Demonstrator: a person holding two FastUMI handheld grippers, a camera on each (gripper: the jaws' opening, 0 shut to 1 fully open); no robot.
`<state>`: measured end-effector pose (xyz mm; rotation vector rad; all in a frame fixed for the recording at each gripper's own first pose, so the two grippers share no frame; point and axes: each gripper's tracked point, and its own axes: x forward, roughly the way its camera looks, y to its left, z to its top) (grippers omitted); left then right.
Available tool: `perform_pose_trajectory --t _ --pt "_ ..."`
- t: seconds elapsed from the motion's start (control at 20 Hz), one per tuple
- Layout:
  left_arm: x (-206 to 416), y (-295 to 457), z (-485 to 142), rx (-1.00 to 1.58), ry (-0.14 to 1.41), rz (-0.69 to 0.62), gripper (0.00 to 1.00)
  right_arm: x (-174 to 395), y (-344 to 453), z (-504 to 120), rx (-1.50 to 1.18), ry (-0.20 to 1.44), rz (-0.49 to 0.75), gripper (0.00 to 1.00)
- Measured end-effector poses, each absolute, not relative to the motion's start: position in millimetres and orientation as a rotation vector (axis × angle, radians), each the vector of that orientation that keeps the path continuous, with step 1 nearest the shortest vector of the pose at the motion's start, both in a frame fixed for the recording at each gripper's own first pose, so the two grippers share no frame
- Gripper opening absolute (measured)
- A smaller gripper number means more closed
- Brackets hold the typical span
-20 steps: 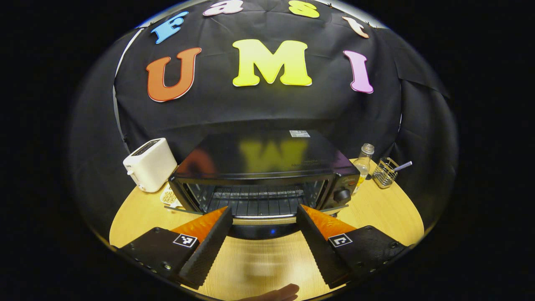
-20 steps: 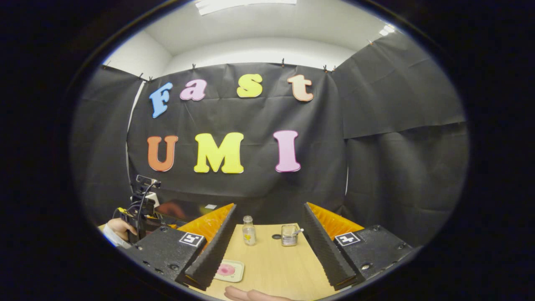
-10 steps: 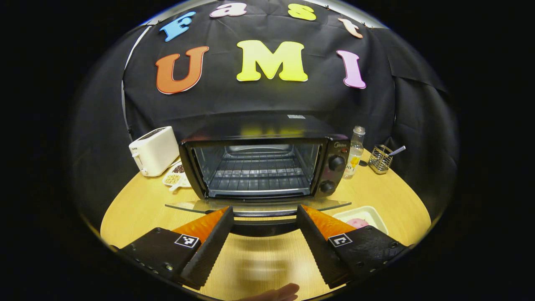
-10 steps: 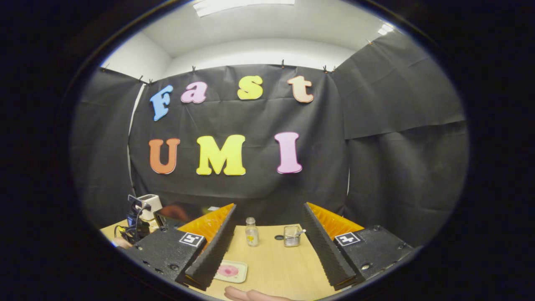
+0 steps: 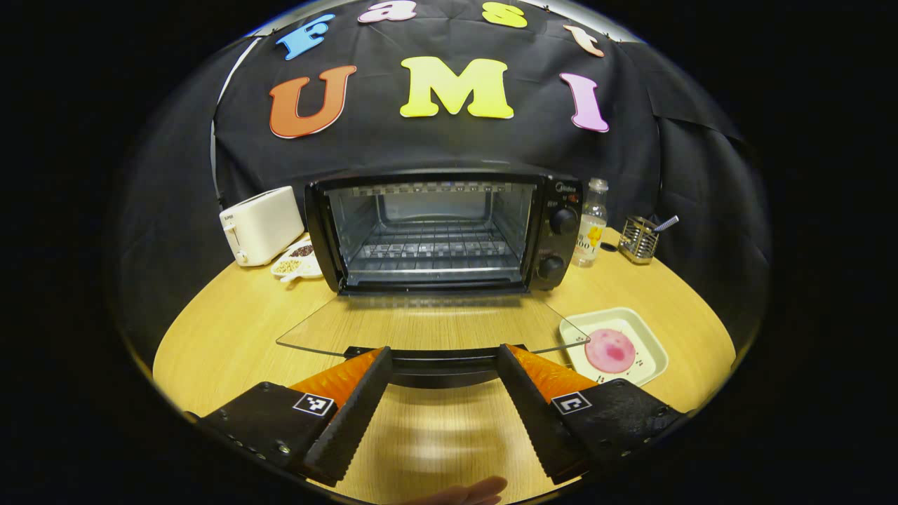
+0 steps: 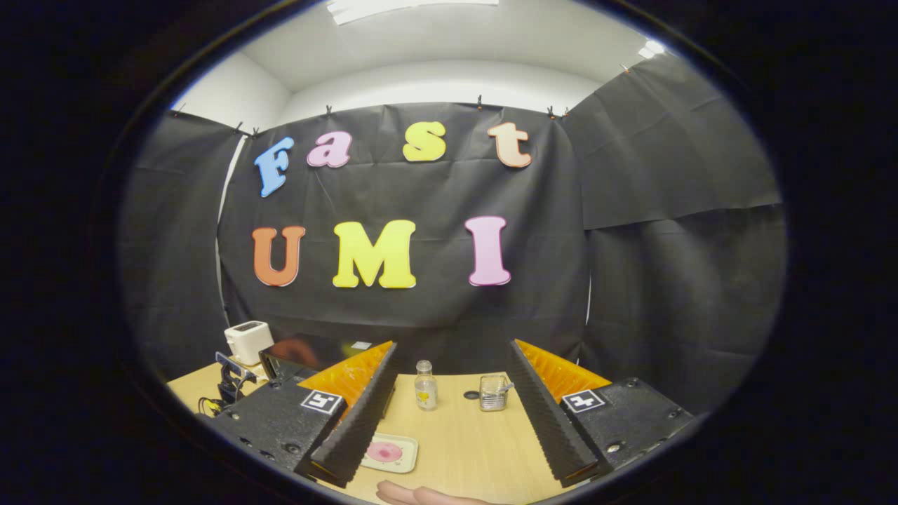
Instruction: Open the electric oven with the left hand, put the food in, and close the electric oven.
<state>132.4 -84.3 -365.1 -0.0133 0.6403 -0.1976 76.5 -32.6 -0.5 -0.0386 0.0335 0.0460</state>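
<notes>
Two grippers work over a round, light wooden table (image 5: 231, 330) set against black cloth walls, with a white ceiling and a strip light visible above the cloth in the right gripper view.

At the back of the table stands the black electric oven (image 5: 442, 231), its glass door (image 5: 428, 326) lowered flat toward the camera so the wire rack (image 5: 431, 249) inside is in plain sight. Left of the oven sits a white toaster (image 5: 261, 224), with a small white dish of beans and seeds (image 5: 295, 263) just in front of it. Right of the oven are a small clear bottle (image 5: 591, 221) and a wire holder (image 5: 638, 238) with a utensil in it.

The left gripper (image 5: 442, 368) is spread wide, and the door's dark handle (image 5: 438, 361) lies between its fingers at the tips; whether either finger touches it cannot be told. The food, a round pink slice (image 5: 610, 349) on a cream square tray (image 5: 649, 347), rests on the table right of the open door, just beyond the left gripper's right finger.

The right gripper (image 6: 452, 421) hangs spread wide and empty above the table. In its view the tray with the pink slice lies beside its left finger, partly hidden by it, while the bottle and holder stand farther back between the fingers.
</notes>
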Motion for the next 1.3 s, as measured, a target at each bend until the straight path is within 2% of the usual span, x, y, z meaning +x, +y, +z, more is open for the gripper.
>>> perform_pose_trajectory --t 0.2,0.55,0.7,0.85,0.95,1.1,1.3 --pt "118.1 -86.1 -403.5 -0.025 0.744 -0.191 0.96 79.4 -29.3 -10.5 -0.038 0.071 0.05 0.96" --pt "117.9 -78.9 -389.1 -0.06 0.688 -0.171 0.97 83.7 -27.0 -30.0 -0.044 0.143 0.075 0.96" --pt "119.6 -72.4 -356.6 -0.065 0.604 -0.162 0.96 90.9 -21.4 -52.6 -0.028 0.216 0.091 0.99" --pt "122.3 -62.0 -314.6 -0.051 0.509 -0.129 0.96 106.0 -19.8 -79.8 -0.029 0.299 0.092 0.96" --pt "120.5 -64.5 -286.6 -0.039 0.449 -0.155 0.96 118.8 -18.6 -101.0 -0.022 0.357 0.084 0.96" --pt "117.6 -66.1 -243.1 -0.039 0.364 -0.18 0.95 133.7 0.0 -146.2 0.017 0.501 0.137 0.96" --pt "114.9 -60.0 -192.2 -0.038 0.256 -0.151 0.95 158.6 8.3 -212.1 0.041 0.687 0.141 0.99"
